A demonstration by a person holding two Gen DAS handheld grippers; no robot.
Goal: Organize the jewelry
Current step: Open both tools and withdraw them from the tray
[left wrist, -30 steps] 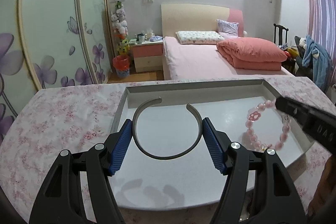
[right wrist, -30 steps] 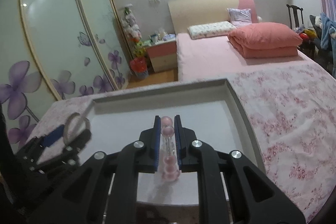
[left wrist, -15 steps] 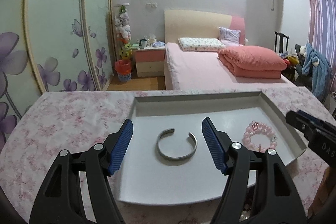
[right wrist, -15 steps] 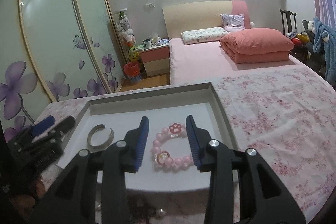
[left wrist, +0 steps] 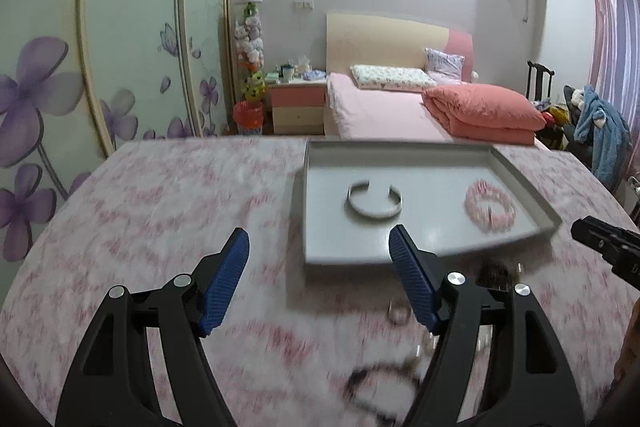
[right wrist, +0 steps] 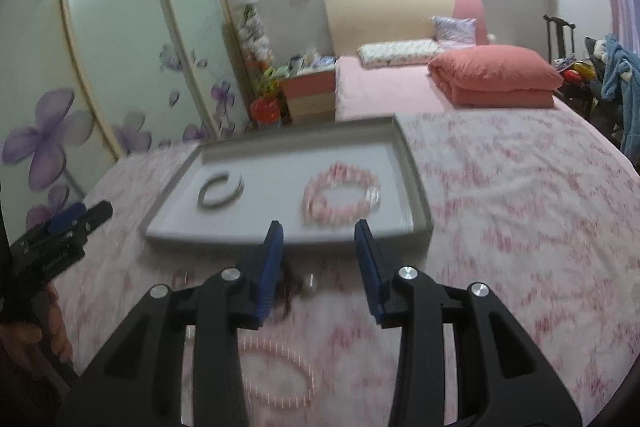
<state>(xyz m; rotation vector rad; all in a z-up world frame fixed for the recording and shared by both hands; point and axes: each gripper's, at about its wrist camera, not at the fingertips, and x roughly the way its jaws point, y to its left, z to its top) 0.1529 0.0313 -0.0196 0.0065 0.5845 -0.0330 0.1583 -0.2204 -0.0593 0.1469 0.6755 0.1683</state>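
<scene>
A grey tray (left wrist: 424, 163) sits on the pink floral tablecloth. In it lie a silver open bangle (left wrist: 374, 201) on the left and a pink bead bracelet (left wrist: 490, 205) on the right. My left gripper (left wrist: 316, 241) hovers over the cloth just short of the tray's near edge, its jaws opening with nothing between them. In the right wrist view the tray (right wrist: 208, 241), bangle (right wrist: 220, 189) and bracelet (right wrist: 340, 193) lie ahead of my right gripper (right wrist: 320, 241), which is open and empty. Each gripper shows at the edge of the other's view.
Loose jewellery lies on the cloth in front of the tray: a small ring (left wrist: 400, 313), a dark piece (left wrist: 494, 273), a dark chain (left wrist: 380, 383) and a pale bead necklace (right wrist: 276, 375). A person's hand (right wrist: 36, 331) holds the left gripper. Behind are a bed and wardrobe.
The left gripper let go of the bangle and the right gripper let go of the pink bracelet; both pieces now lie in the tray. Both grippers have drawn back towards the near side of the table.
</scene>
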